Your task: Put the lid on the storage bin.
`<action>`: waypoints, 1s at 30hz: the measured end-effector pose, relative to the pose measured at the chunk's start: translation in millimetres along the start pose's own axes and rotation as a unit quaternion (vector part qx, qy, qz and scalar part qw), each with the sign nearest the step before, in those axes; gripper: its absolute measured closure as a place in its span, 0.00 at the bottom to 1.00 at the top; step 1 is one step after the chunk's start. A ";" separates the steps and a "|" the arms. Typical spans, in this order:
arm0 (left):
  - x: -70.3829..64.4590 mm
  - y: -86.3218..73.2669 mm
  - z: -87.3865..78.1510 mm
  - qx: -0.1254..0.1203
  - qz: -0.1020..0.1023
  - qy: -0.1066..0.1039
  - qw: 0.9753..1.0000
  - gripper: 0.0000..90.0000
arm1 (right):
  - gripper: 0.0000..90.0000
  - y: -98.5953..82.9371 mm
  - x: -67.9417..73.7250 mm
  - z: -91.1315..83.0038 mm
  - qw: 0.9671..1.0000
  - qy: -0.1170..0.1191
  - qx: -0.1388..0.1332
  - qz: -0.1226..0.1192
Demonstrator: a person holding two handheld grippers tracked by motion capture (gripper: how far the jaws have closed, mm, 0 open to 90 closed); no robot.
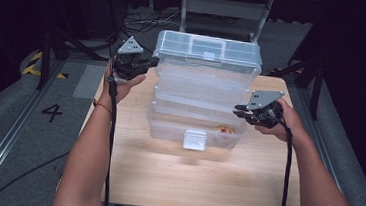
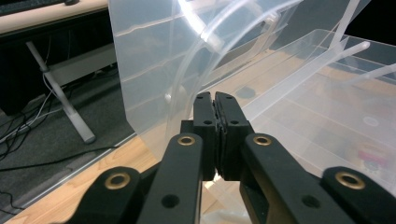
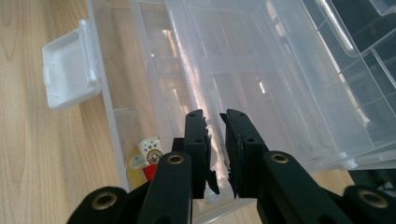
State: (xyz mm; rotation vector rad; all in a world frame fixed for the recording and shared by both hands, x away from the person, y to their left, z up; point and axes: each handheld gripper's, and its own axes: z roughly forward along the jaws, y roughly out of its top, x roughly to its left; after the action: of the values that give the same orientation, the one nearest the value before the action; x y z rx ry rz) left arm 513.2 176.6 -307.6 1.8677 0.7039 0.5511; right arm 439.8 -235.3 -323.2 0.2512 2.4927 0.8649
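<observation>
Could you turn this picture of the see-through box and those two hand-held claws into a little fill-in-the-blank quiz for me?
1. The clear plastic tiered box stands on a ____ table.
2. The box's white latch hangs ____.
3. The left gripper has its jaws ____.
4. The small colourful packet lies in the ____ tier of the box.

Missing words: wooden; open; shut; bottom
</observation>
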 end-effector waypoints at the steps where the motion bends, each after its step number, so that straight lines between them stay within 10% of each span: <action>1: -0.7 -0.6 -0.3 -0.001 0.002 -0.001 1.000 0.99 | 0.89 -0.2 1.3 0.1 1.000 0.001 0.001 0.001; 30: -17.5 -6.4 -14.4 0.023 0.029 0.000 0.999 0.99 | 0.95 -14.7 12.3 -23.1 0.999 -0.032 -0.025 0.028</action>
State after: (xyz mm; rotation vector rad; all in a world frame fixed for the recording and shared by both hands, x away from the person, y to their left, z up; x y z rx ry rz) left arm 489.7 176.0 -309.1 1.9353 0.6683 0.5761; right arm 417.4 -255.2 -321.4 0.3272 2.4125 0.9257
